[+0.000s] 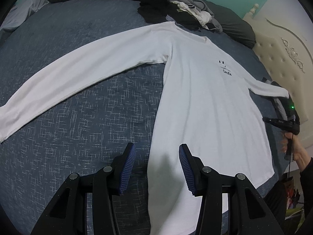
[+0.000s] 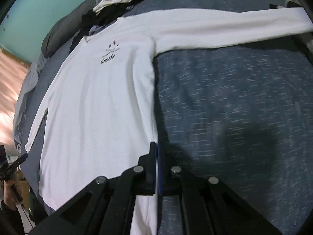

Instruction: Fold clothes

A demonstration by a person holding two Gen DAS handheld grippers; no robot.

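- White long-sleeved shirt (image 1: 205,101) is lying flat on the blue bedspread (image 1: 78,137), print side up, both sleeves stretched straight out, nothing folded over.
- Left gripper (image 1: 157,168) is hovering with its pads spread wide over the shirt's lower side edge, holding nothing.
- Right gripper (image 2: 157,166) is sitting with its pads pressed together at the shirt's opposite side edge; whether cloth is pinched between them cannot be told.
- Shirt is looking light, soft and limp, likely to sag and wrinkle; pinching at a hem corner or sleeve cuff seems best.
- Pile of clothes (image 1: 187,13) is resting just beyond the shirt's collar.
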